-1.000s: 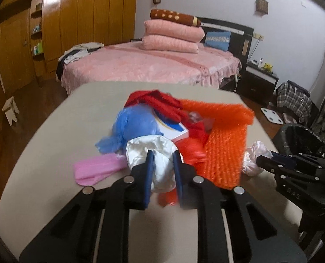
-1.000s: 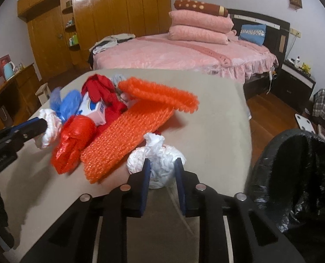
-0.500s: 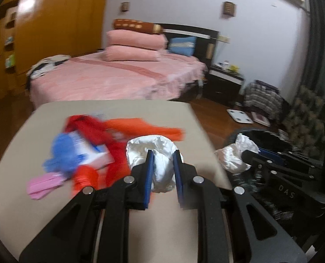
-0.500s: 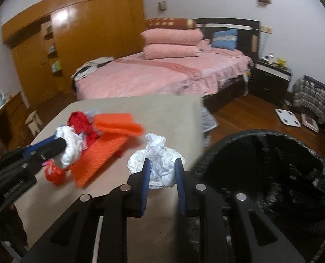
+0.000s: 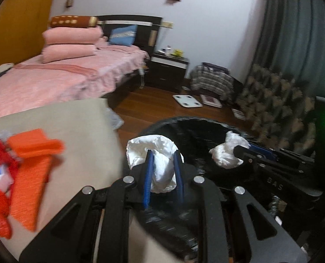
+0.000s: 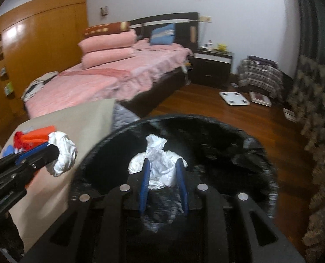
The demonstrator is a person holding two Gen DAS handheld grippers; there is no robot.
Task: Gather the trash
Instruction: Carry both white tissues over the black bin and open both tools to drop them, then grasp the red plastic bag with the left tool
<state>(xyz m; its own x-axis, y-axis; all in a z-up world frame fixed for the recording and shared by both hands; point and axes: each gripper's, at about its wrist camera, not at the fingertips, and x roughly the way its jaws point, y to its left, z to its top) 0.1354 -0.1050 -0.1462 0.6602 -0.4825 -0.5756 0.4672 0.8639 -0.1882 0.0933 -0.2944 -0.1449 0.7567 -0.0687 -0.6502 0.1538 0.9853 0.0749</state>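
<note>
Right wrist view, right hand-held gripper angled down over black bin, gripping white wad

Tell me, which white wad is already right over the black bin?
The knotted white wad between the right gripper's fingers; the other white wad hangs beside the bin's rim.

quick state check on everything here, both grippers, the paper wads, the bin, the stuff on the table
left gripper: jaws just opening, white paper wad between its fingers
right gripper: jaws just opening, knotted white wad between its fingers, above the bin
black bin: open, bag-lined
orange mesh: lying on the table
</note>
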